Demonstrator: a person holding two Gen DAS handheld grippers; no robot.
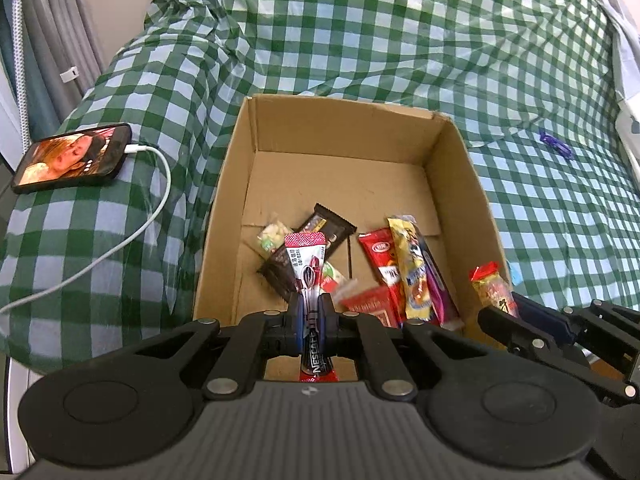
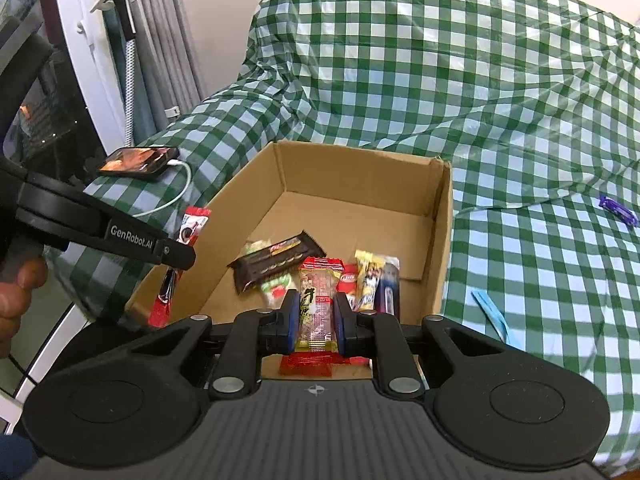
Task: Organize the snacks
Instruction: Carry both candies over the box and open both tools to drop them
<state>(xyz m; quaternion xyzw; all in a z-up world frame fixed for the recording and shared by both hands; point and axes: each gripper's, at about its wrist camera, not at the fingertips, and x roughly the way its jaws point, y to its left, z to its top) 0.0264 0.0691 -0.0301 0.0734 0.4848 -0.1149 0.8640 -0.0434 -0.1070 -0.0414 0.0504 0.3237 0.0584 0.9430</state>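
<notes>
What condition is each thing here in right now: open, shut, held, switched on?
Left gripper: shut on coffee stick.
Right gripper: shut on clear snack packet.
Cardboard box: open, a few snacks inside.
Phone: screen lit, white cable plugged in.
Dark chocolate bar: lying in the box.

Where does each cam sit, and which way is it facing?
Left wrist: on the left gripper, angled steeply down into the cardboard box; its fingers clamp a Nescafe stick; right gripper shows at right.
Right wrist: on the right gripper, aimed shallower at the box; clamps a clear snack pack; left gripper and a hand at left.
Shared: box, phone, checked cloth.
</notes>
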